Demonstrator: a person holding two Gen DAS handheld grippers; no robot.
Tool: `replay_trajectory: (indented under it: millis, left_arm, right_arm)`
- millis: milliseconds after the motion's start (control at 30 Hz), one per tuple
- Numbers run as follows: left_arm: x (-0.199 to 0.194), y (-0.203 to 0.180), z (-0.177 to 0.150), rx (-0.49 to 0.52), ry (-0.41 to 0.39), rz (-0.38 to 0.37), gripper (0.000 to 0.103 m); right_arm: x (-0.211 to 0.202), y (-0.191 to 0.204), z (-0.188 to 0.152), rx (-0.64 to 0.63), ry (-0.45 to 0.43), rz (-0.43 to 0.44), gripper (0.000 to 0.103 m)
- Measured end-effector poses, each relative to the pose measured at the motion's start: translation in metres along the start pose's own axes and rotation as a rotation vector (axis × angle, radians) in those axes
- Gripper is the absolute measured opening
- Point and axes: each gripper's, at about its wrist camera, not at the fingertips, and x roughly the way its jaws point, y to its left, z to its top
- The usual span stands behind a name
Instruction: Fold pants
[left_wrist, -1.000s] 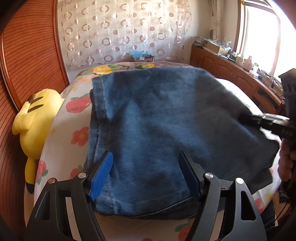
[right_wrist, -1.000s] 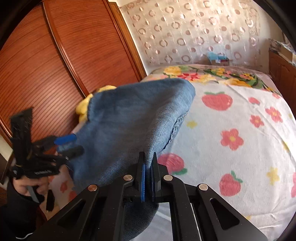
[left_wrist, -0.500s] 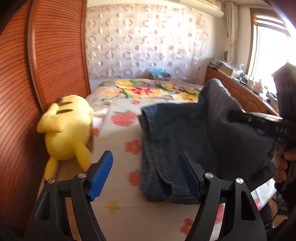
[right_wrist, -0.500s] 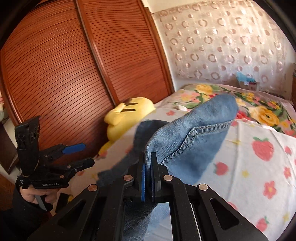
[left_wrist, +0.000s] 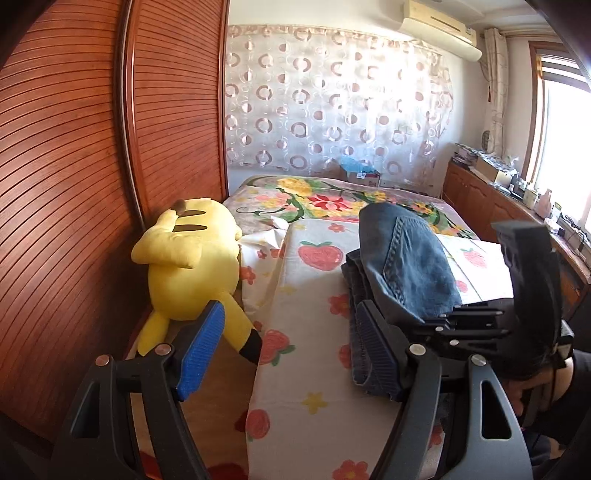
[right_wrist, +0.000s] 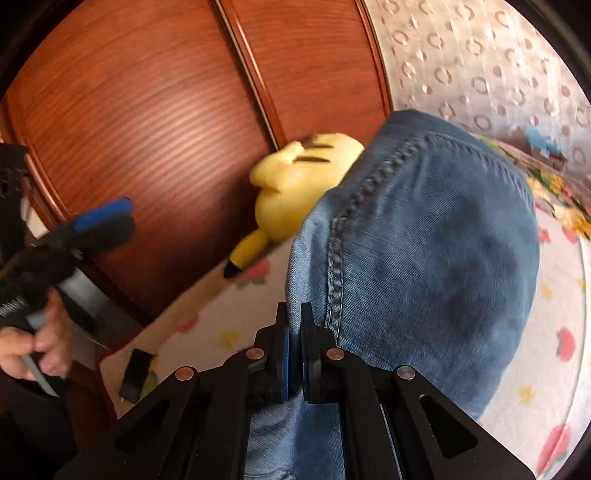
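Observation:
The blue jeans (left_wrist: 406, 266) lie bunched on the flowered bed sheet (left_wrist: 306, 362), one part lifted into an arch. My right gripper (right_wrist: 293, 321) is shut on a fold of the jeans (right_wrist: 424, 258) and holds it up above the bed; it also shows in the left wrist view (left_wrist: 458, 317). My left gripper (left_wrist: 288, 350) is open and empty, at the bed's near left edge, just left of the jeans. It shows in the right wrist view (right_wrist: 99, 218) at the left.
A yellow plush toy (left_wrist: 192, 258) lies between the bed and the wooden sliding wardrobe doors (left_wrist: 74, 184). A wooden cabinet (left_wrist: 517, 221) with clutter runs along the window at right. A small black object (right_wrist: 135, 374) lies at the sheet's corner.
My right gripper has lifted the jeans fold higher and toward the left, bunching the spread jeans. My left gripper has drawn back left off the jeans, staying open.

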Motion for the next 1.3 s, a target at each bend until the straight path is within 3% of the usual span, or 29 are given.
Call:
replay_trajectory:
  millis: [167, 333, 467, 633, 800, 1033, 1300]
  left_arm:
    - [0.007, -0.004, 0.002, 0.000, 0.003, -0.010, 0.075]
    - [0.008, -0.016, 0.005, 0.013, 0.003, -0.038, 0.075]
    - [0.016, -0.034, 0.010, 0.040, 0.010, -0.071, 0.075]
    - [0.043, -0.059, 0.022, 0.083, 0.045, -0.119, 0.075]
    - [0.070, -0.072, 0.018, 0.116, 0.105, -0.157, 0.075]
    - [0.106, -0.059, -0.004, 0.106, 0.208, -0.106, 0.075]
    - [0.123, -0.054, -0.015, 0.084, 0.256, -0.090, 0.075]
  right_arm:
    - [-0.019, -0.004, 0.007, -0.032, -0.024, -0.009, 0.027]
    - [-0.066, -0.001, 0.005, -0.071, -0.134, -0.065, 0.031]
    - [-0.085, -0.018, -0.008, -0.067, -0.160, -0.138, 0.038]
    - [-0.067, -0.043, -0.008, -0.049, -0.126, -0.230, 0.042]
    - [-0.046, -0.048, 0.017, -0.058, -0.088, -0.275, 0.042]
    - [-0.023, -0.065, 0.047, -0.053, -0.037, -0.270, 0.043]
    - [0.007, -0.095, 0.058, -0.031, -0.013, -0.219, 0.054]
